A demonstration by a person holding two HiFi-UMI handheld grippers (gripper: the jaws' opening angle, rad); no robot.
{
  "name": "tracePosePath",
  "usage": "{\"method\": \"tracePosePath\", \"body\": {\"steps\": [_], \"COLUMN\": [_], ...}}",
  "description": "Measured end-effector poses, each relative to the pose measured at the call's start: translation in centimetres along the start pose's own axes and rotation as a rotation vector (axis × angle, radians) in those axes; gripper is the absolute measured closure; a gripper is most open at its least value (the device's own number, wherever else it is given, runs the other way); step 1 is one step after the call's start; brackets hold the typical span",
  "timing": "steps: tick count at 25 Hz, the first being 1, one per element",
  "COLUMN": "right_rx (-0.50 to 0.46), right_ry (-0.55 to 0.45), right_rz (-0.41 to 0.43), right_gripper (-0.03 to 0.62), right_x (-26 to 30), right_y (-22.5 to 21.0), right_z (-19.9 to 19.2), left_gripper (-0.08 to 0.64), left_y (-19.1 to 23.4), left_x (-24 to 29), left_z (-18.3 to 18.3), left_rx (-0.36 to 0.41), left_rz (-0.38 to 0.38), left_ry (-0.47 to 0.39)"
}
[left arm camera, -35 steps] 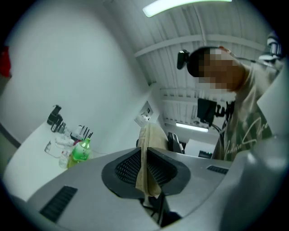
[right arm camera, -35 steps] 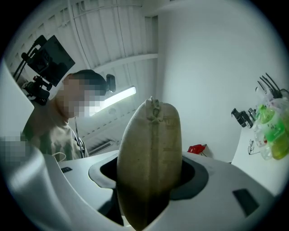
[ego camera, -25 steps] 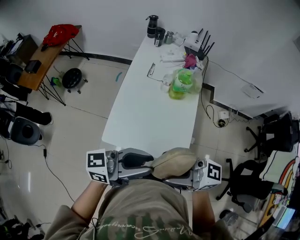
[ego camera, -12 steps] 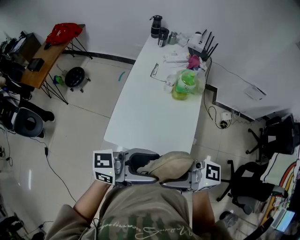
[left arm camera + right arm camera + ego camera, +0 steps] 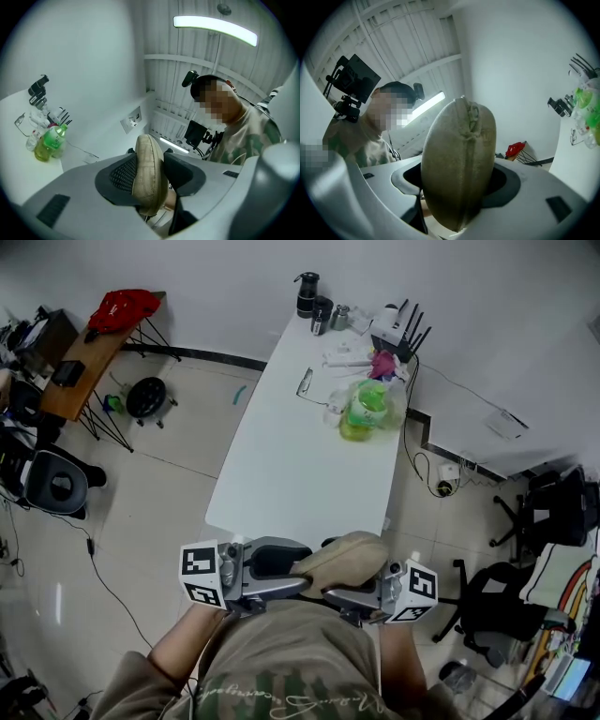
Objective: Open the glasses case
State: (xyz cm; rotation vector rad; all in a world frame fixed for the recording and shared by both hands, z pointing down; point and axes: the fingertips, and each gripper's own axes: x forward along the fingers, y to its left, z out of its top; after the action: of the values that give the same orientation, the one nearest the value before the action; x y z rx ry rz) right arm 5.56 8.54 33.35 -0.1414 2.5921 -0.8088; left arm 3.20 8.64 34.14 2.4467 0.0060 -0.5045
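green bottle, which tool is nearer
Right. Right tool, clamping the glasses case, is almost in line with the green bottle; left tool, jaws just closing on the case, sits further left.

white table carries a green bottle, a router and eyeglasses.

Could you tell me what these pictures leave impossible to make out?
- Case contents: in every view, its shell hides them.
- Case's lower end: in the right gripper view, the right gripper covers it.
- Far items on the table: in the head view, too small to name.
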Motion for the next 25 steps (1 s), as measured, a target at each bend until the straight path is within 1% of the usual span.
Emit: {"method": "tracePosePath", "body": {"steps": [3, 5, 7, 8, 9, 10, 12, 13, 14, 15, 17, 18, 19, 21, 22, 23, 24, 25], "right_rx": [0.076, 0.127, 0.140, 0.123, 0.092, 0.054, -0.017, -0.048, -0.077, -0.098, -0.100, -0.086, -0.072, -0.071, -0.081, -0.091, -0.096, -0.093], "right_ry": [-0.004, -0.014, -0.026, -0.027, -0.017, 0.011, 0.103, 0.148, 0.178, 0.192, 0.197, 0.208, 0.231, 0.306, 0.337, 0.349, 0.341, 0.324], "right_rz": [-0.002, -0.011, -0.014, -0.004, 0.011, 0.029, 0.055, 0.062, 0.069, 0.080, 0.117, 0.133, 0.142, 0.126, 0.105, 0.082, 0.065, 0.060], "right_gripper": [0.296, 0.296, 0.296, 0.296, 0.296, 0.296, 0.296, 0.296, 0.296, 0.296, 0.296, 0.296, 0.296, 0.296, 0.296, 0.296, 0.296, 0.296], "right_x": [0.0, -0.1, 0.0, 0.1, 0.1, 0.2, 0.2, 0.4, 0.6, 0.7, 1.0, 1.2, 1.3, 1.3, 1.2, 1.1, 1.1, 1.0], "right_y": [-0.4, -0.6, -0.8, -0.7, -0.5, -0.1, 0.6, 0.8, 1.1, 1.4, 2.2, 2.5, 2.5, 2.1, 1.7, 1.2, 0.9, 0.6], "right_z": [0.0, -0.1, -0.2, -0.3, -0.5, -0.8, -1.7, -2.0, -2.0, -1.9, -1.7, -1.8, -2.1, -3.2, -3.6, -3.7, -3.6, -3.5], "left_gripper": [0.395, 0.397, 0.399, 0.400, 0.400, 0.400, 0.399, 0.399, 0.397, 0.396, 0.344, 0.321, 0.318, 0.242, 0.241, 0.241, 0.263, 0.324], "left_y": [0.1, 0.2, 0.3, 0.3, 0.2, -0.1, -0.6, -0.8, -0.9, -1.0, -1.6, -1.9, -2.0, -1.4, -0.9, -0.6, -0.5, -0.5], "left_x": [-0.2, -0.3, -0.6, -0.7, -0.8, -0.8, -0.8, -0.8, -0.8, -0.7, -0.4, -0.1, 0.1, 0.2, 0.1, 0.0, 0.0, -0.1], "left_z": [0.7, 0.8, 0.8, 0.7, 0.5, 0.1, -0.9, -1.2, -1.3, -1.2, -1.0, -1.0, -1.2, -2.5, -3.0, -3.4, -3.4, -3.4], "left_rx": [-0.021, -0.030, -0.015, -0.009, -0.011, -0.016, -0.008, 0.005, 0.013, 0.009, -0.018, -0.016, 0.009, 0.091, 0.108, 0.100, 0.082, 0.062], "left_rz": [0.007, 0.020, 0.036, 0.035, 0.020, -0.004, -0.046, -0.053, -0.055, -0.059, -0.077, -0.081, -0.067, -0.001, 0.027, 0.042, 0.042, 0.033], "left_ry": [-0.048, -0.074, -0.078, -0.069, -0.045, -0.004, 0.102, 0.139, 0.154, 0.146, 0.110, 0.110, 0.135, 0.233, 0.270, 0.282, 0.272, 0.250]}}
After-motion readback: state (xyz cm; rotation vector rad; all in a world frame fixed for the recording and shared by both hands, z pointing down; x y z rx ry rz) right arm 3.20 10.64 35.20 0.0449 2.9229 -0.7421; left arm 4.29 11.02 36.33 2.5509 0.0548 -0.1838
